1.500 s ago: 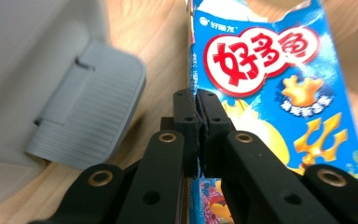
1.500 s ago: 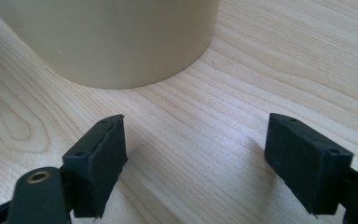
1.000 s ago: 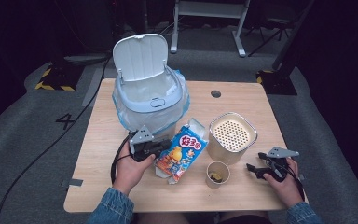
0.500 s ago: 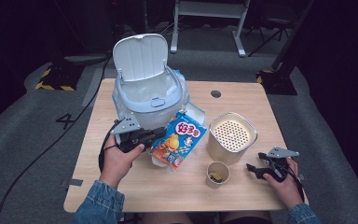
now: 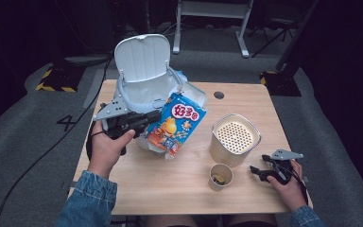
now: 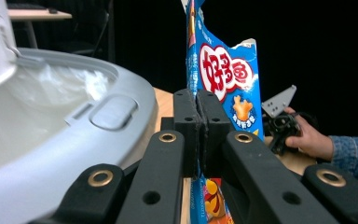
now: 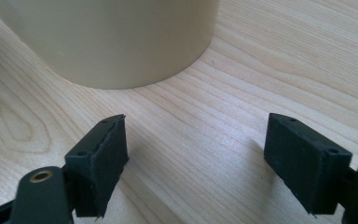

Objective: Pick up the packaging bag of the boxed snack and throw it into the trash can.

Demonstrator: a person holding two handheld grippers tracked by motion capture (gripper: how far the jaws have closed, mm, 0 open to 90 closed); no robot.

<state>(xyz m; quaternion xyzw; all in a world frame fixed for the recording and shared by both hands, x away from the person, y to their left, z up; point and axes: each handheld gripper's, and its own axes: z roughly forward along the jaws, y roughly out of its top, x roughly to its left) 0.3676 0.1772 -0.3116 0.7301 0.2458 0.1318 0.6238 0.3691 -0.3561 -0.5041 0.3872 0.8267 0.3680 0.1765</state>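
Snack bag's [image 6: 223, 74] lower half hidden behind clamped left tongs [image 6: 198, 135].

Both grippers, left gripper [image 5: 155, 116] and right gripper [image 5: 254, 169], are black with brass-ringed screw holes, grey three-cornered top plates and trailing black cables; the person wears blue denim sleeves [image 5: 90, 200].

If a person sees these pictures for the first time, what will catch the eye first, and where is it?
First comes the bright blue snack bag, pinched in the left tongs and held above the table beside the pale bin, whose lid stands open at the far left. Next comes the cream canister with a perforated top right of centre, with a small paper cup in front of it. The right tongs rest open on the wooden table.
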